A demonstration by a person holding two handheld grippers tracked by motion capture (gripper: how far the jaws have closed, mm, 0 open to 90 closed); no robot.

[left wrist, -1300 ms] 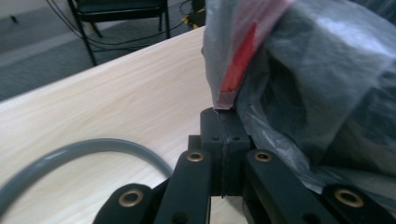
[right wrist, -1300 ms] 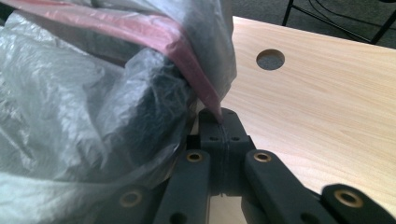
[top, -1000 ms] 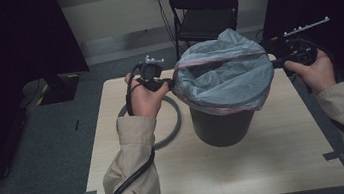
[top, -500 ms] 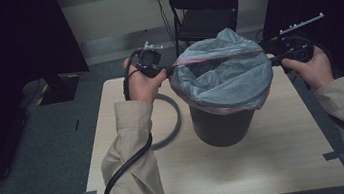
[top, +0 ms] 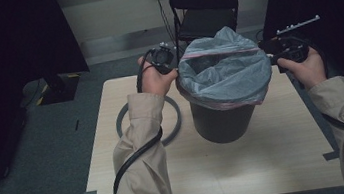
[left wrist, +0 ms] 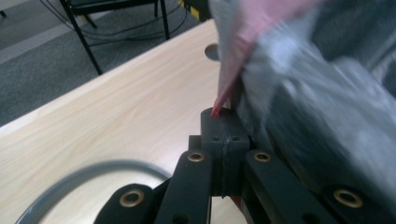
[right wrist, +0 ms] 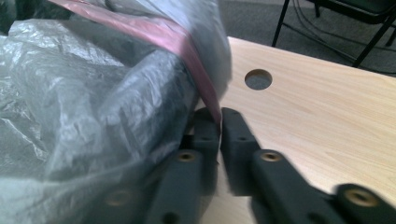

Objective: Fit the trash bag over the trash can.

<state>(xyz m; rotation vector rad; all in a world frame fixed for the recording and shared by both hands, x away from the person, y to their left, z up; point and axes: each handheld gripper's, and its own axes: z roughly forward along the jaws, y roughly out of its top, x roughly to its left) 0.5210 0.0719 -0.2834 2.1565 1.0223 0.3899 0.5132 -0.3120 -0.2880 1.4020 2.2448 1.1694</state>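
A dark bin [top: 223, 120] stands in the middle of the wooden table [top: 269, 165]. A grey plastic bag [top: 227, 69] with a red band along its hem lines the bin and drapes over its rim. My left gripper [top: 171, 62] is at the bag's left edge, and in the left gripper view it [left wrist: 219, 122] is shut on the red band [left wrist: 233, 70]. My right gripper [top: 275, 56] is at the bag's right edge. It [right wrist: 219, 126] is shut on the red band [right wrist: 187, 42] with grey film [right wrist: 93, 102] bunched beside it.
A grey ring [top: 127, 118] lies flat on the table to the left of the bin, under my left forearm. A black folding chair [top: 203, 7] stands behind the table. The tabletop has a round hole [right wrist: 258, 79] near its far edge. Dark curtains flank both sides.
My left gripper has moved away from me and then right, closer to the bag's rim. My right gripper has shifted slightly left. The bin has stayed put.
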